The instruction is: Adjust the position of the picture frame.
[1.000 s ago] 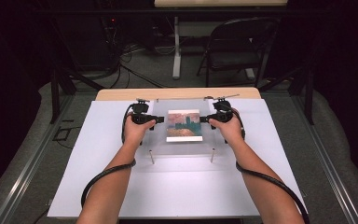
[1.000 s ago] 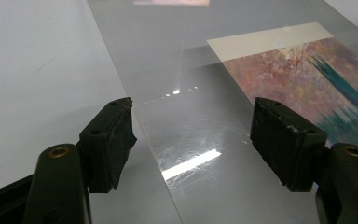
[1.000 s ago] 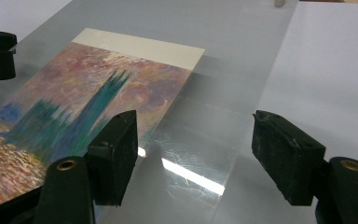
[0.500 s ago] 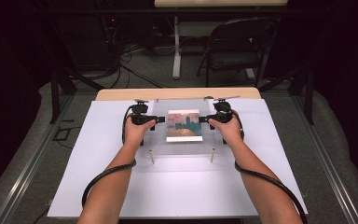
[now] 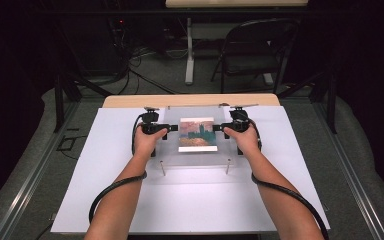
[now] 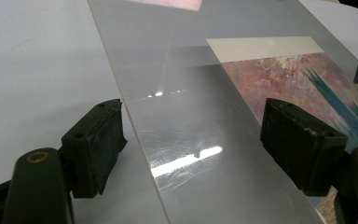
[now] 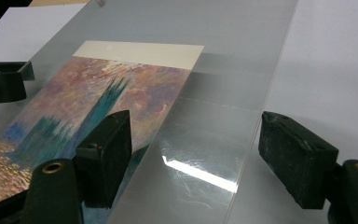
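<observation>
A clear acrylic sheet (image 5: 195,156) lies over a painted print (image 5: 198,134) of a blue tower under a pink sky, on the white tabletop (image 5: 190,200). My left gripper (image 5: 172,128) is at the sheet's left edge. In the left gripper view, my left gripper (image 6: 198,144) has just been opening and straddles the sheet (image 6: 186,116) with neither pad pressing on it. My right gripper (image 5: 217,128) is at the sheet's right edge. It too has just been opening, and my right gripper (image 7: 200,156) stands wide over the sheet (image 7: 223,93) and print (image 7: 88,98).
Two short metal pins (image 5: 162,168) (image 5: 227,166) stand at the sheet's near edge. A wooden tabletop strip (image 5: 190,100) lies behind the white board. Beyond the table stand a folding chair (image 5: 252,55) and floor cables (image 5: 140,60). Dark drapes flank both sides.
</observation>
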Tool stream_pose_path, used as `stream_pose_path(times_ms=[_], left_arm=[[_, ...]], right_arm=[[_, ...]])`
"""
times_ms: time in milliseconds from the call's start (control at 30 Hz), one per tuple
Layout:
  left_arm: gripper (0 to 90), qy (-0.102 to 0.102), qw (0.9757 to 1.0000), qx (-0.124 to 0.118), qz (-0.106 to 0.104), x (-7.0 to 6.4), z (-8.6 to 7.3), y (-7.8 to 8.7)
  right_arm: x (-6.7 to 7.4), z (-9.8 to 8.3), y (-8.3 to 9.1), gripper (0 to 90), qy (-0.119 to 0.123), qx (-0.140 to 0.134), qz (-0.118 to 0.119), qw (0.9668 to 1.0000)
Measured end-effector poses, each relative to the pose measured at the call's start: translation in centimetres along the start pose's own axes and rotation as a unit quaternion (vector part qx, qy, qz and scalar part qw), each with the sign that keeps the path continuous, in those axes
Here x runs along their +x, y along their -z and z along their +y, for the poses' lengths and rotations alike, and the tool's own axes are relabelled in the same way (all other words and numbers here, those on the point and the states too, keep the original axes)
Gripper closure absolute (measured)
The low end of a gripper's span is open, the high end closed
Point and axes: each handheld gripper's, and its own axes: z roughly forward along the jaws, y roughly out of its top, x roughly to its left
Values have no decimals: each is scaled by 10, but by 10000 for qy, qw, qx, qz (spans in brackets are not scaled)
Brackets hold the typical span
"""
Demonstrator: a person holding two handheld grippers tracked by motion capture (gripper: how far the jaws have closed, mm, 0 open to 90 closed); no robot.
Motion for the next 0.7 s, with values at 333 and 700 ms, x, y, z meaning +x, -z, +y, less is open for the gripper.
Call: stream_pose_path(times_ms=[333, 700], left_arm=[[194, 143, 9997, 117, -134, -3, -1, -2], [192, 313, 9994, 104, -110, -5, -2, -3]], right_arm=[[1, -1, -2, 246, -126, 24, 69, 9999], [4, -1, -2, 251, -225, 6, -22, 9997]])
